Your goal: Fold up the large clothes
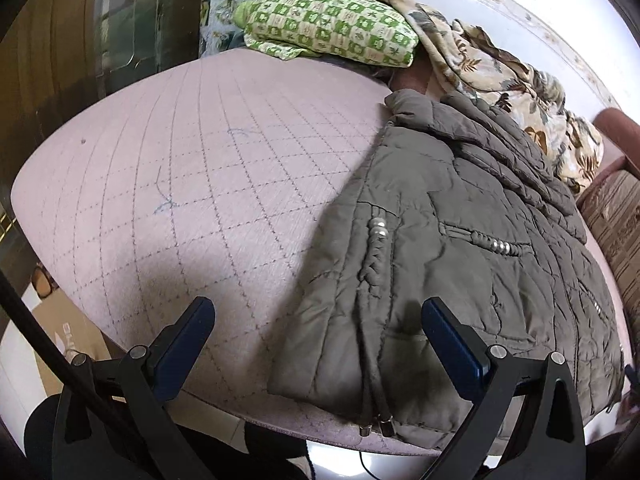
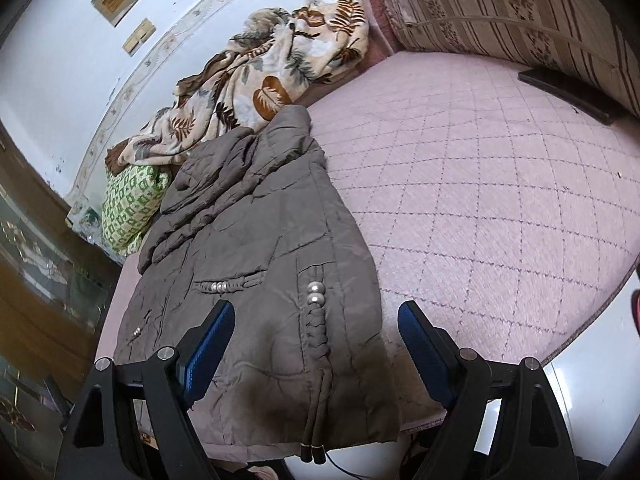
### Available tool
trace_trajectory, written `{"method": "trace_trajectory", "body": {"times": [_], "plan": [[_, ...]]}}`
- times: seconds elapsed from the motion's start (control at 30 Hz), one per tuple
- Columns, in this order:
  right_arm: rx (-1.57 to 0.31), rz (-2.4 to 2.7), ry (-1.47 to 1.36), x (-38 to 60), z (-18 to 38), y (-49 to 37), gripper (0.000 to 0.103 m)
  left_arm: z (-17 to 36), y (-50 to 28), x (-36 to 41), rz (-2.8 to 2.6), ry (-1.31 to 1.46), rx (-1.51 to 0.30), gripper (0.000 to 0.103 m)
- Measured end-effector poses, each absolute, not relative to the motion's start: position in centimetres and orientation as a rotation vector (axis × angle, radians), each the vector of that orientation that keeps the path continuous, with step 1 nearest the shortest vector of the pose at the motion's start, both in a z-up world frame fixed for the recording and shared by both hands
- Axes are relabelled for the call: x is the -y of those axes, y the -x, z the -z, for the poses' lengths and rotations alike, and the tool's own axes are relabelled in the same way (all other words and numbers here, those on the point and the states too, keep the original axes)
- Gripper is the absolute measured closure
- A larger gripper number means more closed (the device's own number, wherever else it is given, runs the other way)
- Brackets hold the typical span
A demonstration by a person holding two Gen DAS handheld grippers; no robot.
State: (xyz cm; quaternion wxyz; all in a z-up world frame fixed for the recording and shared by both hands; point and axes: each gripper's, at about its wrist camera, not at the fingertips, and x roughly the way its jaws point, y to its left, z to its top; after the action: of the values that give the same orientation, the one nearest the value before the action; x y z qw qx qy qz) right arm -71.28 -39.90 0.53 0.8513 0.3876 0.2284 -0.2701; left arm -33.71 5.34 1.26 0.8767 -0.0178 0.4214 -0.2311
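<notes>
A grey-brown quilted jacket (image 1: 460,240) lies folded lengthwise on the pink quilted bed (image 1: 200,184), hem toward me, collar at the far end. It also shows in the right wrist view (image 2: 256,248) on the bed (image 2: 480,184). Braided cords with silver beads (image 1: 378,236) hang over its hem edge. My left gripper (image 1: 318,316) is open and empty, hovering above the jacket's left hem corner. My right gripper (image 2: 316,320) is open and empty, above the jacket's right hem side, over the beaded cord (image 2: 316,300).
A green checked pillow (image 1: 332,28) and a leaf-print blanket (image 2: 272,68) lie at the far end by the wall. A striped cushion (image 2: 500,4) and a dark flat object (image 2: 568,94) sit at the bed's right side. A wooden cabinet (image 1: 60,60) stands to the left.
</notes>
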Motion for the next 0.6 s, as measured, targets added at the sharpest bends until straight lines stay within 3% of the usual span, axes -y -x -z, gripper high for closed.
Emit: {"method": "trace_trajectory", "body": {"times": [0.6], "plan": [[-0.553, 0.567, -0.914, 40.8, 2.0, 70.6, 0.016, 0.2, 33.8, -6.2, 0.528, 0.086, -0.965, 0.001]]}}
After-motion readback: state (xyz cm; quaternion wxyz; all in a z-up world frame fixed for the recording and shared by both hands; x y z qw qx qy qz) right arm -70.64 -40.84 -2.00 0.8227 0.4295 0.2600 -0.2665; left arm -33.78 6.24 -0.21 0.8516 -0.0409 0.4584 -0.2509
